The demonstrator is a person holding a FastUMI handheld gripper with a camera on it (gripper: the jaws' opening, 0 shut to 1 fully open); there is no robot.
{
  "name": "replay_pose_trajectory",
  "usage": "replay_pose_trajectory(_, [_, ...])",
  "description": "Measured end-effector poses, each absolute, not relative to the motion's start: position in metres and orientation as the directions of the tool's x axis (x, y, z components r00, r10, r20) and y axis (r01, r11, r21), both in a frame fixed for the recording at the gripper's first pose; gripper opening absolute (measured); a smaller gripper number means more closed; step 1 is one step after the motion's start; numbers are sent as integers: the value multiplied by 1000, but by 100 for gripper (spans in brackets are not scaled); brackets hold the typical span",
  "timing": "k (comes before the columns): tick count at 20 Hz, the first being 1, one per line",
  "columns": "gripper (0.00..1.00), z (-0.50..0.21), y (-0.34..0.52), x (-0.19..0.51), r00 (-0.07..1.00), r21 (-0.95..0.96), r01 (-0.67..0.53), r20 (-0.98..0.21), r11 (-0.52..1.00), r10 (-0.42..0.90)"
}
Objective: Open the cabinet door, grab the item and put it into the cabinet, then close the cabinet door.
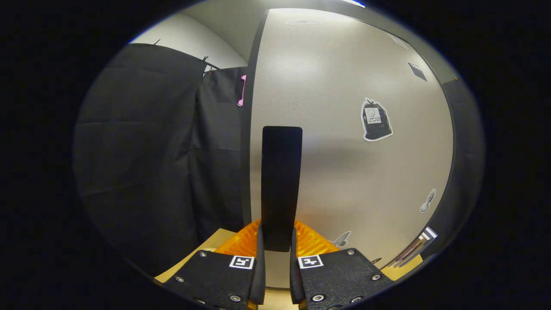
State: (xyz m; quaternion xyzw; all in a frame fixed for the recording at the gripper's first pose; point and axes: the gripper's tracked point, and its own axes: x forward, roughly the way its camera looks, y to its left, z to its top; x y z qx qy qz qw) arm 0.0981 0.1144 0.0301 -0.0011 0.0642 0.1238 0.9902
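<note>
Gripper view: my gripper point(277, 241) clamped on black vertical handle point(281, 181) of cabinet door point(344, 129), both fingers pressing its lower end. Pale door panel fills space ahead, stickers point(376, 119) on it right of handle. Wooden surface point(206, 249) below fingers. Can't spot item to stow.

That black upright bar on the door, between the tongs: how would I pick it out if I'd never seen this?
Find the big pale cabinet door beside the black cloth wall. Near its left edge a tall black handle runs upright. The tongs are closed on its lower end, one finger on each side. Unlike the small flat stickers scattered over the door, it is a long, plain bar.
</note>
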Motion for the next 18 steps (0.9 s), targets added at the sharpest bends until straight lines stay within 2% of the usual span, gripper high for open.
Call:
replay_pose_trajectory(4, [23, 29, 109, 87, 934, 35, -329, -139, 944, 330])
replay_pose_trajectory(9, [23, 25, 99, 82, 851, 65, -501, -145, 863, 505])
replay_pose_trajectory(18, [23, 17, 75, 91, 718, 111, -673, -139, 731, 682])
